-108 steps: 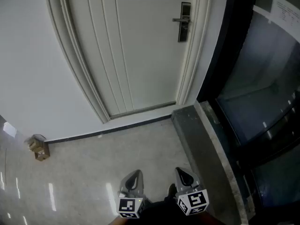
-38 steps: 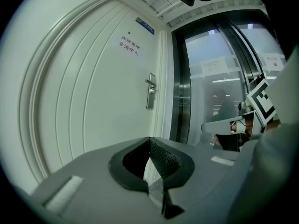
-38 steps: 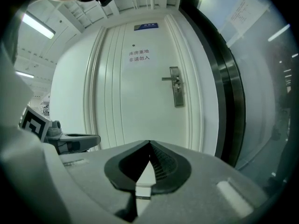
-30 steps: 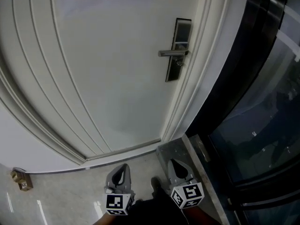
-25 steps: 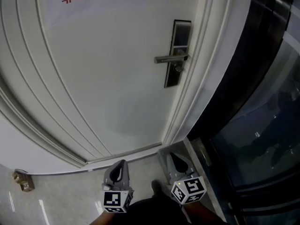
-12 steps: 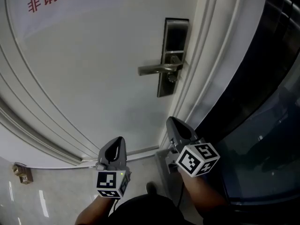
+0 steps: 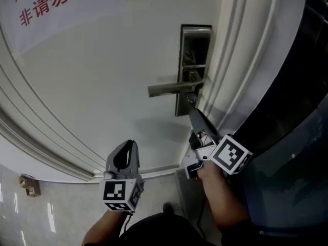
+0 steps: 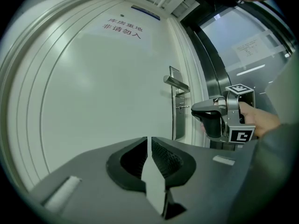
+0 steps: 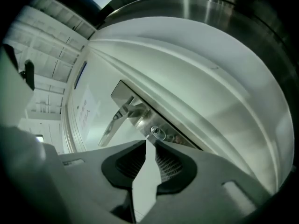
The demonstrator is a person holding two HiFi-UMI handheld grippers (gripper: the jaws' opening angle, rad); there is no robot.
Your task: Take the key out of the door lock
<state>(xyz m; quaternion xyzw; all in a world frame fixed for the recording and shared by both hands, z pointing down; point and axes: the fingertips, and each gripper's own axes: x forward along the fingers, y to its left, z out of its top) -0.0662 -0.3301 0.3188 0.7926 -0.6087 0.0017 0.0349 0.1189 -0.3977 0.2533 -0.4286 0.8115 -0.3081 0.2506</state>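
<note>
**Head view: right gripper at the door lock**

White door (image 7: 102, 86) fills the frame. Left gripper (image 7: 128, 150), at 7 o'clock, has its jaws all but together on nothing. Right gripper (image 7: 196, 116), jaws a narrow gap apart and empty, points at the lock plate (image 7: 195, 47). The key (image 9: 157, 133) sits in the lock under the lever handle (image 7: 169, 89), at 12 o'clock just past the right jaws.

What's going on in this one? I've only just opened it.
A person stands at a white door with a claw in each hand. The right claw is raised to the lock plate. Its tips are just below the handle and close to the key in the lock, and its jaws are slightly apart with nothing between them. The key is not yet gripped. The left claw hangs lower, shut and empty.
</note>
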